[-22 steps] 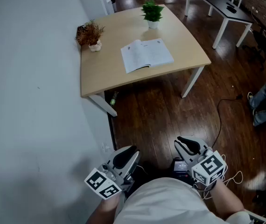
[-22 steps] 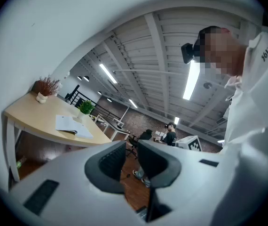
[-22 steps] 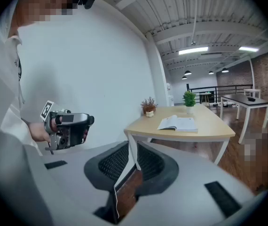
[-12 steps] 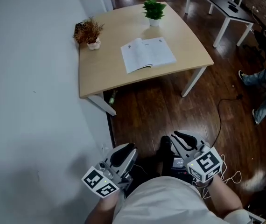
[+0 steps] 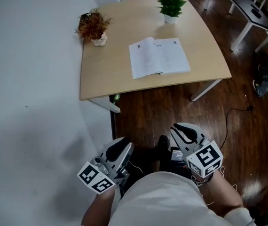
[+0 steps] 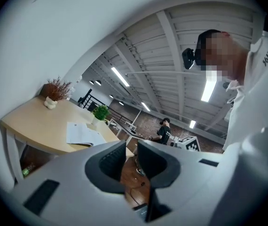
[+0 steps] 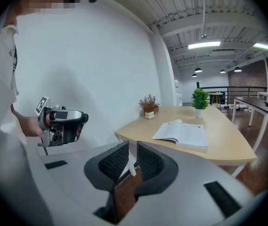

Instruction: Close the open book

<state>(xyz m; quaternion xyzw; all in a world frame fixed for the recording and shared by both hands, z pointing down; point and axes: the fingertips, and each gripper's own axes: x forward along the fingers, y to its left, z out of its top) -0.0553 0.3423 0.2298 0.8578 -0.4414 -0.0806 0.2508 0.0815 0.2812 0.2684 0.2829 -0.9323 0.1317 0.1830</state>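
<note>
Head view: nearest, at the bottom edge, the person holds both grippers close to the body. The left gripper (image 5: 123, 148) has its jaws a little apart with nothing between them. The right gripper (image 5: 183, 132) shows a narrower gap, also empty. Both are well apart from the table. Beyond them lies dark wooden floor (image 5: 162, 112), then the light wooden table (image 5: 103, 79) against the white wall (image 5: 30, 79). The open book (image 5: 158, 57) lies flat near the table's middle, pages up. Behind it stand a reddish dried plant (image 5: 92, 26) by the wall and a green potted plant (image 5: 170, 4) near the far edge.
</note>
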